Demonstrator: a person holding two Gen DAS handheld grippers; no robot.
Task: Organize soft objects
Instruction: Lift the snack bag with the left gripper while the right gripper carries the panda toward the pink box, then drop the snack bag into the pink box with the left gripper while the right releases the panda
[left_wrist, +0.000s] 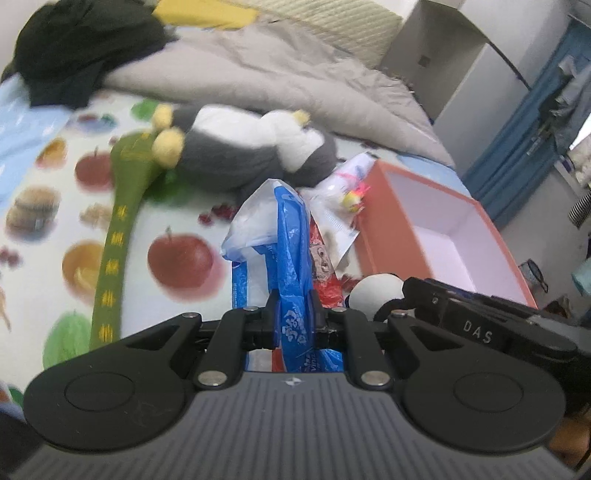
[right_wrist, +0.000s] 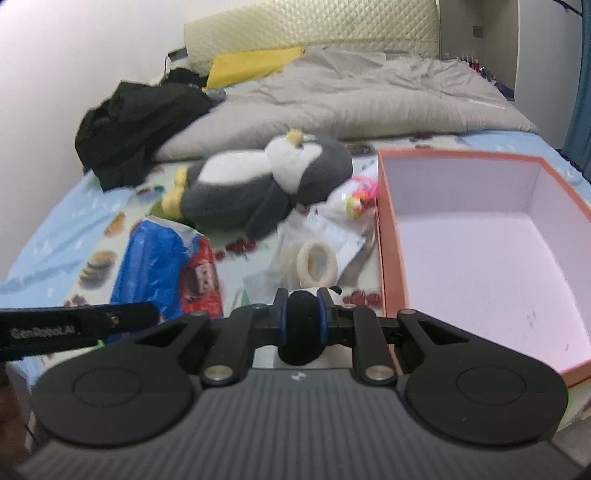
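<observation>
**Soft items clamped, drop risk near box**

Blue tissue pack (left_wrist: 291, 258) is pinched between the left gripper (left_wrist: 293, 310) jaws, hanging beyond them. Right gripper (right_wrist: 303, 310) squeezes a black-and-white plush (right_wrist: 301, 325). Pink box (right_wrist: 480, 236) sits right of both. Slick wrapper may slip; plush may snag the box rim.

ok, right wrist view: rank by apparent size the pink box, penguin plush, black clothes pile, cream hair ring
1. pink box, though nearest the camera, so partly inflated
2. penguin plush
3. black clothes pile; close to the plush and farther back, so that order is unsure
4. cream hair ring, clearly smallest
</observation>
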